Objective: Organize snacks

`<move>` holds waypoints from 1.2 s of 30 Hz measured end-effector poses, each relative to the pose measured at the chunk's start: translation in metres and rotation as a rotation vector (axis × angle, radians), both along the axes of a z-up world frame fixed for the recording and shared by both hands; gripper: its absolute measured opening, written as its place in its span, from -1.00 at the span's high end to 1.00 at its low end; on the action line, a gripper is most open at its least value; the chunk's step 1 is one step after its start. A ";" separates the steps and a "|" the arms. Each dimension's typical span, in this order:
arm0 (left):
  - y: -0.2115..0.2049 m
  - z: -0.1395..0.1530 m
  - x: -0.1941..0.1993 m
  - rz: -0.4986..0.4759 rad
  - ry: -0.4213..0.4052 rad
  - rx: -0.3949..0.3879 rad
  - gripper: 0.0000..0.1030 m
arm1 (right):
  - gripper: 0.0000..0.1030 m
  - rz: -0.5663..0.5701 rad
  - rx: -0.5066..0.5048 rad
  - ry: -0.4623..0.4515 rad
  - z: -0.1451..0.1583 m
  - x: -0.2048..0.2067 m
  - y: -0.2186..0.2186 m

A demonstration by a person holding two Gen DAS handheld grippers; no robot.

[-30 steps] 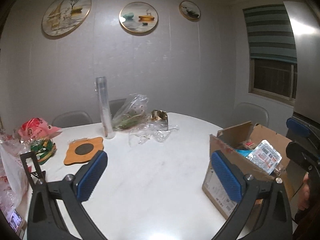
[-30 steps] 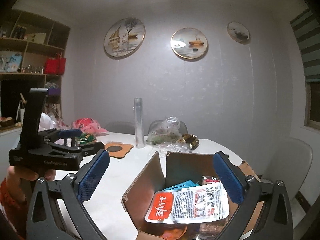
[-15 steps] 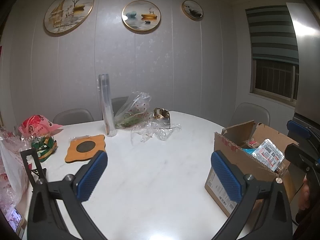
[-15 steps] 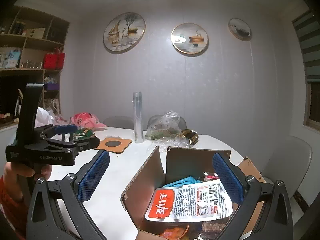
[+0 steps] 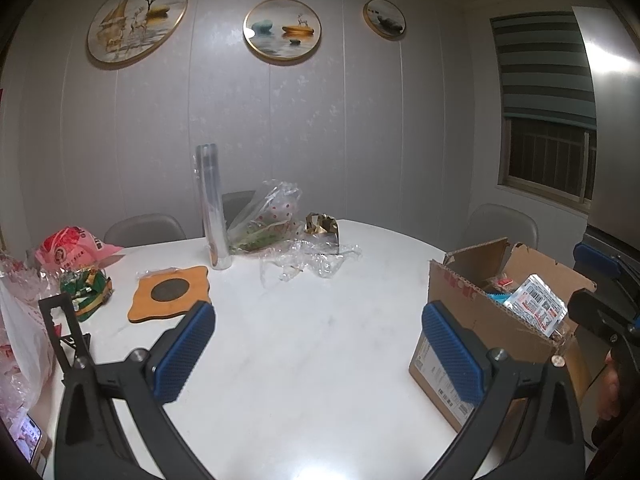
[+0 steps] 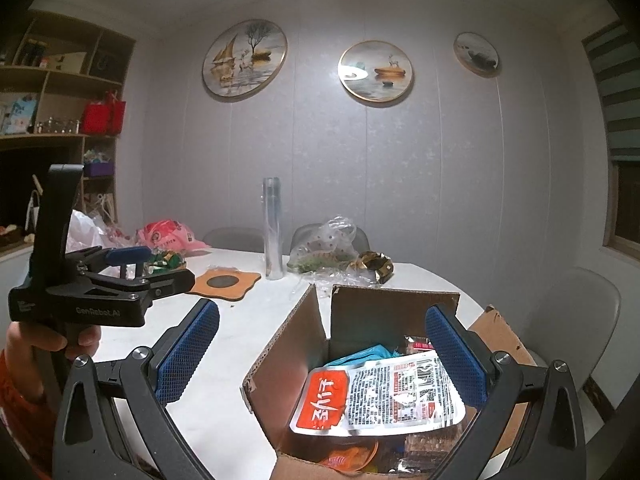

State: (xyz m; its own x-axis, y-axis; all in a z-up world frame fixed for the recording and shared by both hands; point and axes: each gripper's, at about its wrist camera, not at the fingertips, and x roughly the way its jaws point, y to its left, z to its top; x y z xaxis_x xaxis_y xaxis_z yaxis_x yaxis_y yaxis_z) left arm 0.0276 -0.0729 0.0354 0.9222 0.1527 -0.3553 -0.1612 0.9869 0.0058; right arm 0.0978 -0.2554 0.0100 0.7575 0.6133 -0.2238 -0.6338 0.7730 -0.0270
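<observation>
- Cardboard box [image 6: 384,320] is seen at the right side of the white table [image 5: 304,344], flaps up, already filled with snacks.
- Silver snack packet [image 6: 384,396] with an orange end panel is laid flat on top of the box contents; a blue wrapper [image 6: 360,354] is tucked just behind it.
- The packet is judged light, thin and floppy, with a slick foil skin; a pinch on a sealed edge or corner is preferred over the puffy middle, which is likely to slide or crush.
- Right gripper [image 6: 320,354] is held spread wide above the box, nothing between the pads.
- Left gripper [image 5: 318,350] is likewise spread wide and empty, over bare tabletop.
- Right wrist view alone: the packet's printed face, the box interior, the left gripper from the side with the hand [image 6: 44,346] on its handle, the shelves at left.
- Left wrist view alone: loose green snack bag [image 5: 86,292] and pink bag [image 5: 68,246] at the table's left edge, well apart from the box; the window; the packet shown edge-on only.
</observation>
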 end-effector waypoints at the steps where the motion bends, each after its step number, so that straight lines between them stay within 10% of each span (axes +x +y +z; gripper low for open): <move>1: 0.000 0.000 0.000 0.000 0.000 -0.001 -0.99 | -1.00 0.000 0.000 0.001 0.000 0.000 0.000; 36: 0.003 -0.004 0.003 0.001 0.005 -0.004 -0.99 | -1.00 -0.021 0.006 0.022 -0.003 0.003 -0.002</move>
State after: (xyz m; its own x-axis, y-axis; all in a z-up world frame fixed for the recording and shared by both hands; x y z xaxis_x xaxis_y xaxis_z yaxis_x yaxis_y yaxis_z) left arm 0.0304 -0.0704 0.0309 0.9202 0.1519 -0.3607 -0.1618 0.9868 0.0027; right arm 0.1013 -0.2576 0.0073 0.7651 0.5987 -0.2370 -0.6179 0.7862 -0.0091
